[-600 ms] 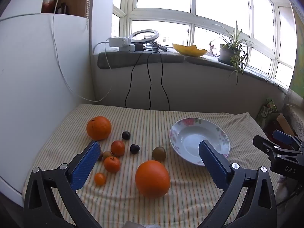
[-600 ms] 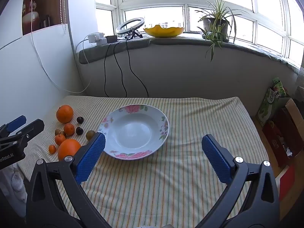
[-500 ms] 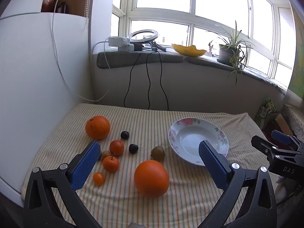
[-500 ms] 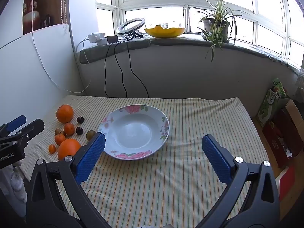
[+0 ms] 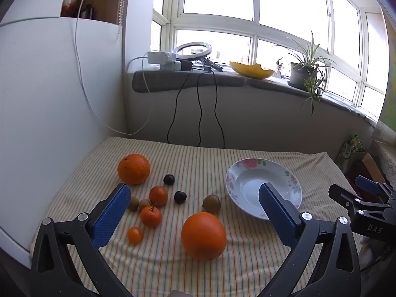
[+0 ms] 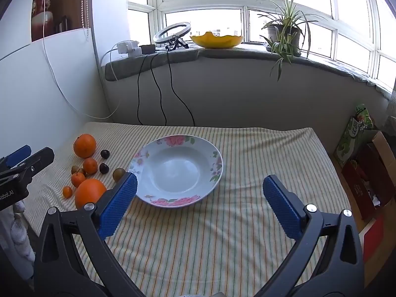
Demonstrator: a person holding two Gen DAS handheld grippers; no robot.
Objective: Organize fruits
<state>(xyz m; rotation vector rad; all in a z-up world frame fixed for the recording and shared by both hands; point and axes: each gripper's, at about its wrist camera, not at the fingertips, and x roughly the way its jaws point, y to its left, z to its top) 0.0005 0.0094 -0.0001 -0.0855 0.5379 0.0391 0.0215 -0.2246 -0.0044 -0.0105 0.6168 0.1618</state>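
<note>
Holding both tongs spread wide w/ nothing between the pads: left tongs [image 5: 193, 212] over the fruit, right tongs [image 6: 200, 203] over the plate [image 6: 217, 158]. Plate sits empty, mid tabletop [image 6: 222, 247], just right of the fruit.

Near orange [image 5: 203, 235] is closest to my left tongs, far orange [image 5: 133, 169] back by the wall. Both prob heavy, firm, round, so they'll roll on the cloth; I'd grip across the widest part, pads level, moderate squeeze. Skin looks dimpled, so decent grip.

Mandarins [image 5: 151, 216] are lighter and softer, so less squeeze. Smallest orange fruit [image 5: 134, 235] looks easy to crush or flick away. Dark round ones [image 5: 180, 197] look smooth, maybe slippery; pinch dead centre. Kiwi [image 5: 211, 203] sits just behind the near orange, likely soft; take it across the short axis.

Plate is prob ceramic, fragile; set fruit down, don't drop it.
</note>
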